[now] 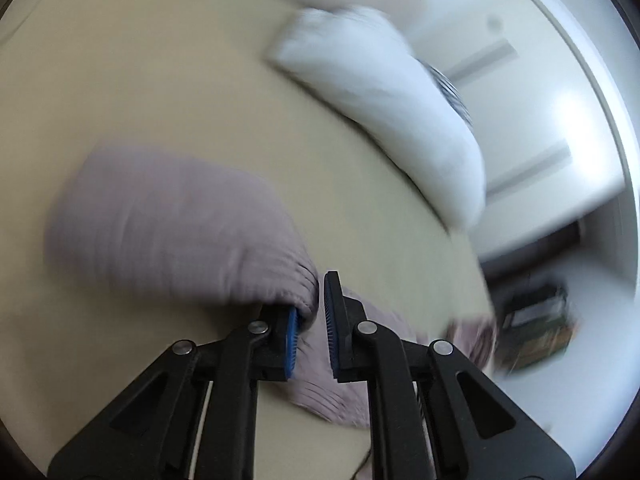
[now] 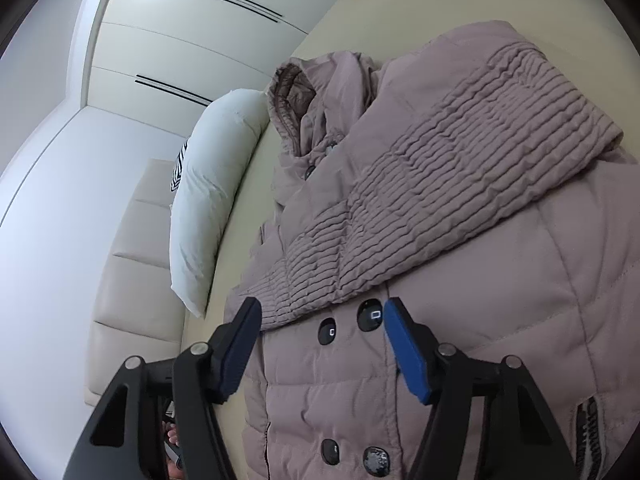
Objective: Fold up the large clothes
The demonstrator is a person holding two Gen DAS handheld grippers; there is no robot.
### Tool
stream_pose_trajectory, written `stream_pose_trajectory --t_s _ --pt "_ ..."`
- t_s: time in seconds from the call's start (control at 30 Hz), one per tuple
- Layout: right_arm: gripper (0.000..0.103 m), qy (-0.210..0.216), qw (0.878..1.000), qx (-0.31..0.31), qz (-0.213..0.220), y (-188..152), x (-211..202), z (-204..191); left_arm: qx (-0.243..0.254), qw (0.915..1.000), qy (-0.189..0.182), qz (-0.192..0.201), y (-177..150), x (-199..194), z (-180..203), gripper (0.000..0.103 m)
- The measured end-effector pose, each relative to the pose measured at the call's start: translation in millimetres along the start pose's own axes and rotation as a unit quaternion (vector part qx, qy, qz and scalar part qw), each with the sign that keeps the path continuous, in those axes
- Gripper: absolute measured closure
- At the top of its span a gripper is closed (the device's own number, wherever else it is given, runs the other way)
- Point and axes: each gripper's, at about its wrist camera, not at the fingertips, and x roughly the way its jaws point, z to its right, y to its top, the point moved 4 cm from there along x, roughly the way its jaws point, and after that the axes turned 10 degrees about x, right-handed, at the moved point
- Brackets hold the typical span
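A mauve padded jacket (image 2: 480, 340) lies face up on the bed, hood (image 2: 304, 92) toward the pillow. One ribbed sleeve (image 2: 440, 200) is laid across its chest. My right gripper (image 2: 322, 308) hovers open over the front, with two dark buttons (image 2: 370, 315) between its fingers and nothing gripped. In the blurred left wrist view, a ribbed sleeve cuff (image 1: 180, 232) rests against the left pad of my left gripper (image 1: 316, 296). Its jaws stand a narrow gap apart. The right pad (image 1: 331, 320) is clear of the cloth.
The beige bed sheet (image 1: 160, 60) stretches beyond the jacket. A white pillow (image 1: 380, 92) (image 2: 208, 200) lies at the head, with a striped item behind it. A cream padded headboard (image 2: 132, 280) and white wardrobe doors (image 2: 180, 40) stand past the bed. Dark clutter (image 1: 532, 328) sits on the floor.
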Motion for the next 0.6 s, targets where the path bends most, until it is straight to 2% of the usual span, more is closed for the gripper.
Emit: stream_pose_trajectory --t_s 0.03,0.1,0.13,0.2,0.3,0.37,0.43,0.53,0.6 --pt "0.036 0.004 1.000 0.005 -0.001 2 -1 3 0.061 0.9981 -0.001 -0.006 -7 5 35 0.093" --pt "0.036 0.007 1.000 0.012 0.001 7 -6 7 0.169 0.9854 -0.002 -0.014 -29 14 96 0.093" --pt "0.036 0.008 1.000 0.013 0.001 9 -8 8 0.227 0.9735 -0.007 -0.025 -48 21 126 0.093" --pt "0.036 0.012 1.000 0.019 -0.003 13 -11 11 0.330 0.9428 -0.015 -0.045 -95 34 179 0.093" --pt "0.036 0.015 1.000 0.024 -0.012 17 -14 14 0.440 0.8956 -0.024 -0.064 -166 43 228 0.096" --pt "0.036 0.025 0.999 0.033 -0.027 19 -12 15 0.488 0.8698 -0.023 -0.069 -213 37 246 0.096" --pt "0.036 0.037 0.997 0.047 -0.052 17 -4 14 0.518 0.8519 -0.028 -0.071 -252 25 255 0.096" --pt "0.036 0.039 0.993 0.061 -0.096 11 16 10 0.548 0.8318 -0.031 -0.084 -279 22 260 0.096" --pt "0.036 0.052 0.988 0.076 -0.122 5 32 4 0.556 0.8263 -0.031 -0.082 -281 33 266 0.096"
